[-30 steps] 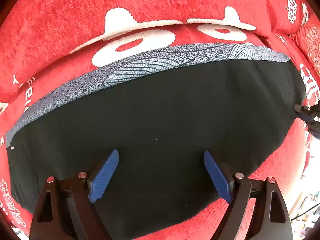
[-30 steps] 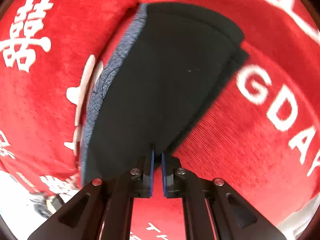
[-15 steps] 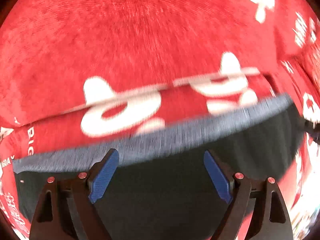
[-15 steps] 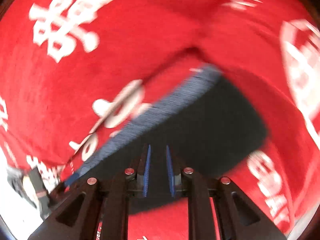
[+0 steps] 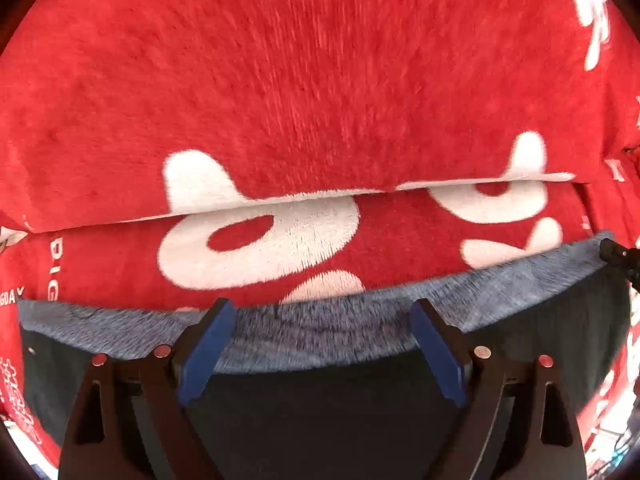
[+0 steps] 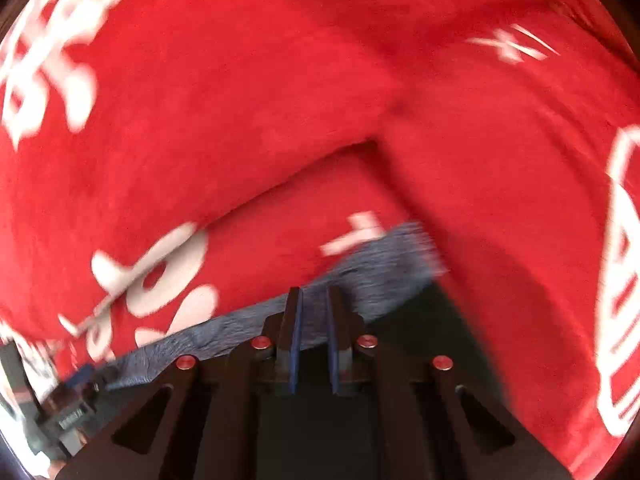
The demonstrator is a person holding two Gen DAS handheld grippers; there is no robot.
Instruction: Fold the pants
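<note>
Pants point(image 5: 320, 420) lie crosswise, grey waistband point(image 5: 320, 332) toward the cushion.

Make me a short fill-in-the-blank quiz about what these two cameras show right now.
1. The dark pants lie on a plush blanket coloured ____.
2. The pants' patterned waistband is coloured ____.
3. The left tongs have pads coloured ____.
4. The tongs whose pads stand much closer together are the ____ tongs.

Missing words: red; grey; blue; right

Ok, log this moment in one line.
pants: flat on red blanket | left hand-held gripper: open | right hand-held gripper: closing, empty
</note>
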